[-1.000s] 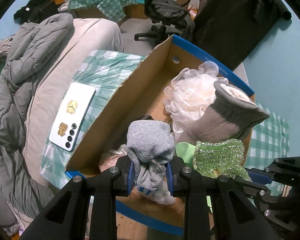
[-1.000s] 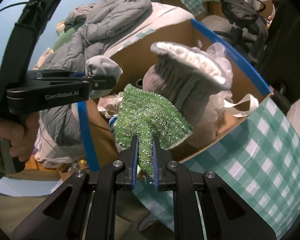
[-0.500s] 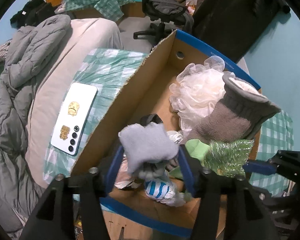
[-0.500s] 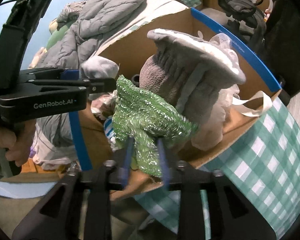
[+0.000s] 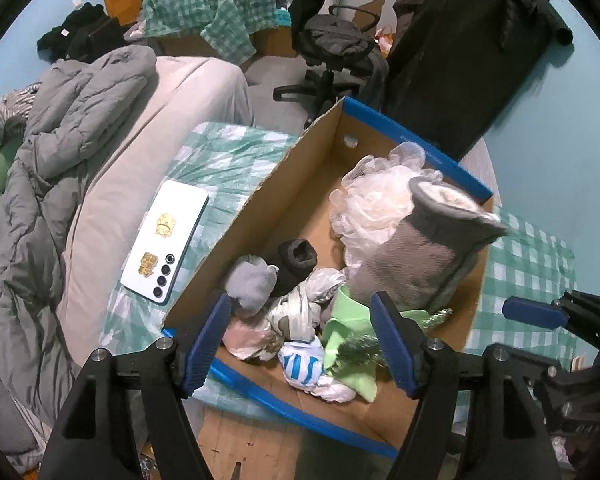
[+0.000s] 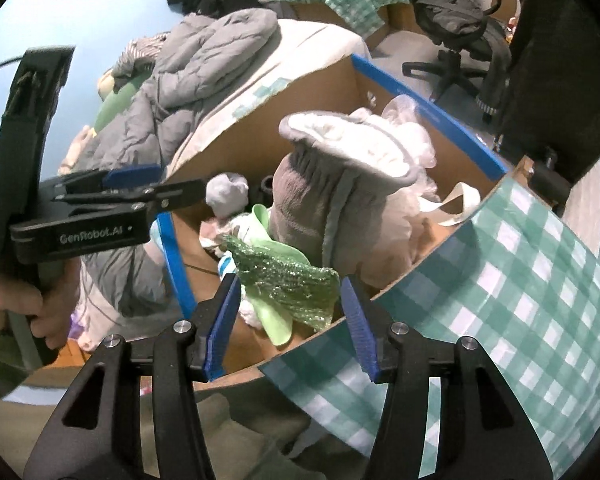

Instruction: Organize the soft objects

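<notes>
A cardboard box with blue rims (image 5: 296,184) (image 6: 428,108) holds soft things. A light grey sock (image 5: 252,282) (image 6: 227,192) lies in its near left corner. A glittery green cloth (image 6: 288,280) (image 5: 360,346) lies at the near end. A tall grey fleece-lined slipper boot (image 5: 424,252) (image 6: 332,184) stands beside a white mesh pouf (image 5: 372,200). My left gripper (image 5: 300,340) is open and empty above the sock. My right gripper (image 6: 290,318) is open and empty, with the green cloth lying between its fingers.
A white phone (image 5: 166,240) lies on the green checked cloth (image 5: 220,160) left of the box. A grey duvet (image 5: 40,152) covers the bed on the left. An office chair (image 5: 332,48) and a dark cover (image 5: 460,52) stand behind.
Both grippers opened. The left let go of the grey sock and the right let go of the green cloth; both now lie in the box. Both grippers pulled back a little.
</notes>
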`<state>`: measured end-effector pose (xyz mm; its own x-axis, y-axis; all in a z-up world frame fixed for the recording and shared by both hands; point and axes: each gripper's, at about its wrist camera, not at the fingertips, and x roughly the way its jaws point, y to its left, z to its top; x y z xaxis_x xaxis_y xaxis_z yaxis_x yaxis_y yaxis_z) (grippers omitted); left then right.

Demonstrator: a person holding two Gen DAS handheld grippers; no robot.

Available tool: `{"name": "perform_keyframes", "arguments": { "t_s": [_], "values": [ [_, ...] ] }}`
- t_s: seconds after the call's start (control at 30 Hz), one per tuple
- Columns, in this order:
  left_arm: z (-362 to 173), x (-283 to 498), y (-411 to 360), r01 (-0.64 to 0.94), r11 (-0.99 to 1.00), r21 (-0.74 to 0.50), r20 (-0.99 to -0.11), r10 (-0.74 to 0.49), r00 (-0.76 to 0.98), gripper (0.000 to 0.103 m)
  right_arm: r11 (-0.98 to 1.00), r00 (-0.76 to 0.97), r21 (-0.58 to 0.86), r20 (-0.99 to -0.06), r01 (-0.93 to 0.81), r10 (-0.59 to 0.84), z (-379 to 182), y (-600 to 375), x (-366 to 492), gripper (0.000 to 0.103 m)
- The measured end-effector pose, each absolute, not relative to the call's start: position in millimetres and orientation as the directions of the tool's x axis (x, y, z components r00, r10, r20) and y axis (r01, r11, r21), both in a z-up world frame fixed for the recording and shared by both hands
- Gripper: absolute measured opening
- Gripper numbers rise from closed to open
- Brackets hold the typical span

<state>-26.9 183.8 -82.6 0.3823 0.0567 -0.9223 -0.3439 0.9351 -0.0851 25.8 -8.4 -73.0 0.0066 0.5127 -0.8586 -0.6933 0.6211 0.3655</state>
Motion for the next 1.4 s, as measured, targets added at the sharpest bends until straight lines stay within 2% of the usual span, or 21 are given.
{"name": "perform_keyframes", "arguments": {
  "t_s": [0.27, 0.37, 0.57, 1.0, 1.4],
  "values": [
    [-51.3, -37.8, 163.1, -0.331, 0.941, -0.074, -0.908, 0.073, 0.413, 0.079, 0.661, 0.07, 0.346, -0.853, -0.666, 0.517, -46.6, -33.2, 34.3, 0.06],
    [-39.3, -39.6, 153.0, -0.326, 0.943, -0.067, -0.902, 0.082, 0.424, 0.084, 0.688, 0.108, 0.329, -0.853, -0.647, 0.51, -34.4, -45.2, 40.0, 0.063],
    [-20.1, -38.6, 132.9, -0.309, 0.95, -0.041, -0.892, 0.104, 0.44, 0.088, 0.744, 0.185, 0.298, -0.852, -0.598, 0.49, -12.5, -75.1, 51.4, 0.064],
    [6.7, -30.9, 86.9, -0.261, 0.964, -0.045, -0.878, 0.087, 0.47, 0.089, 0.825, 0.304, 0.216, -0.857, -0.522, 0.417, 16.9, -130.1, 64.6, 0.065],
    [20.0, -24.2, 52.7, -0.197, 0.98, -0.035, -0.868, 0.068, 0.492, 0.089, 0.853, 0.335, 0.21, -0.854, -0.478, 0.398, 30.1, -161.9, 67.7, 0.065]
  ]
}}
